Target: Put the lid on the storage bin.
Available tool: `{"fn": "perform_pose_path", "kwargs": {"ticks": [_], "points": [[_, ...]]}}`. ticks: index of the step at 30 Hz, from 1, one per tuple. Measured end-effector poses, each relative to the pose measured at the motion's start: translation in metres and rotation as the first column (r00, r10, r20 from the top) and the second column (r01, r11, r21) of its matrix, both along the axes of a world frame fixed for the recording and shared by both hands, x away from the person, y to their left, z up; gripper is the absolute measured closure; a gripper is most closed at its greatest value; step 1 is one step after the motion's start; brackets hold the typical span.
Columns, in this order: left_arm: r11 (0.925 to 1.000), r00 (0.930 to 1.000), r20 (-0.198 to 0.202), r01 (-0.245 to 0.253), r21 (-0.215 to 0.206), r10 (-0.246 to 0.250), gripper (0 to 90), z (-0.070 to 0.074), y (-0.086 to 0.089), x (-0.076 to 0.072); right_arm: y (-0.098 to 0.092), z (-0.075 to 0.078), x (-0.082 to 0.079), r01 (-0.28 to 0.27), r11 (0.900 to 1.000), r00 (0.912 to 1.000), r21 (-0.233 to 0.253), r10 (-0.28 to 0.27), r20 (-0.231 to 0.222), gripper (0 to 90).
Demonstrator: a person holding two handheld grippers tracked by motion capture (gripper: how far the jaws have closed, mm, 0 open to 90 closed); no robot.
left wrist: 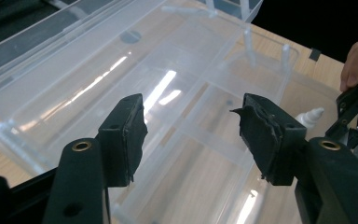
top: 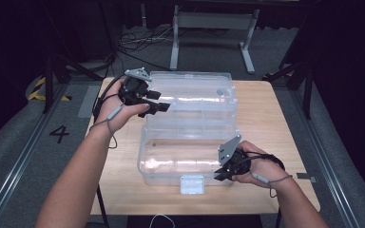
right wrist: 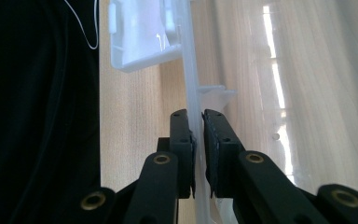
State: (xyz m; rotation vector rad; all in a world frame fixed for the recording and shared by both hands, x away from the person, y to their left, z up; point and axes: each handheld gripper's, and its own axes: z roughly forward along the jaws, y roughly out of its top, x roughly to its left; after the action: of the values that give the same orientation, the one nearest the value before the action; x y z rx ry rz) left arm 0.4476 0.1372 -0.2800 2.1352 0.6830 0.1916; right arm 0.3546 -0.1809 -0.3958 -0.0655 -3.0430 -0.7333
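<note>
Clear box (top: 171, 156) open, lid (top: 195, 92) back. Right gripper (right wrist: 198, 140) clamps near wall; left gripper (left wrist: 191, 135) wide, empty, hovering. Closing pending.

Both forearms are bare, with no sleeves. The left tongs (top: 158, 101) and right tongs (top: 220, 174) are black, each topped by a grey three-cornered plate with small holes. Brass-coloured rivets sit in the black jaw arms, whose pads look worn and ragged. A grey cord with a cylindrical toggle loops each wrist; black cables trail away.
</note>
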Motion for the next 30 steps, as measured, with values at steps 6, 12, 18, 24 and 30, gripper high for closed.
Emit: {"fn": "perform_pose_path", "kwargs": {"ticks": [6, 12, 18, 24, 30], "points": [[0.9995, 0.9997, -0.009, 0.023, 0.023, -0.023, 40.9, 0.001, -0.018, 0.012, -0.001, 0.0, 0.0, -0.001, 1.0, 1.0, -0.001, 0.001, -0.003, 82.9], [0.9976, 0.9988, -0.014, 0.048, 0.05, -0.047, 40.8, 0.001, -0.031, 0.02, -0.001, 0.0, 0.0, -0.004, 1.0, 1.0, 0.001, 0.004, -0.003, 82.9], [0.997, 0.998, -0.024, 0.06, 0.048, -0.059, 40.8, 0.001, -0.041, 0.028, -0.001, 0.0, 0.0, -0.007, 1.0, 1.0, -0.002, 0.007, 0.0, 82.8], [0.9941, 0.9963, -0.035, 0.081, 0.072, -0.079, 40.7, -0.003, -0.052, 0.036, -0.001, 0.0, 0.0, -0.004, 1.0, 1.0, -0.003, 0.004, -0.002, 82.8], [0.9909, 0.9947, -0.045, 0.096, 0.094, -0.092, 40.7, -0.008, -0.061, 0.04, -0.001, 0.0, -0.001, -0.002, 1.0, 1.0, 0.001, 0.002, -0.008, 82.8]]}}
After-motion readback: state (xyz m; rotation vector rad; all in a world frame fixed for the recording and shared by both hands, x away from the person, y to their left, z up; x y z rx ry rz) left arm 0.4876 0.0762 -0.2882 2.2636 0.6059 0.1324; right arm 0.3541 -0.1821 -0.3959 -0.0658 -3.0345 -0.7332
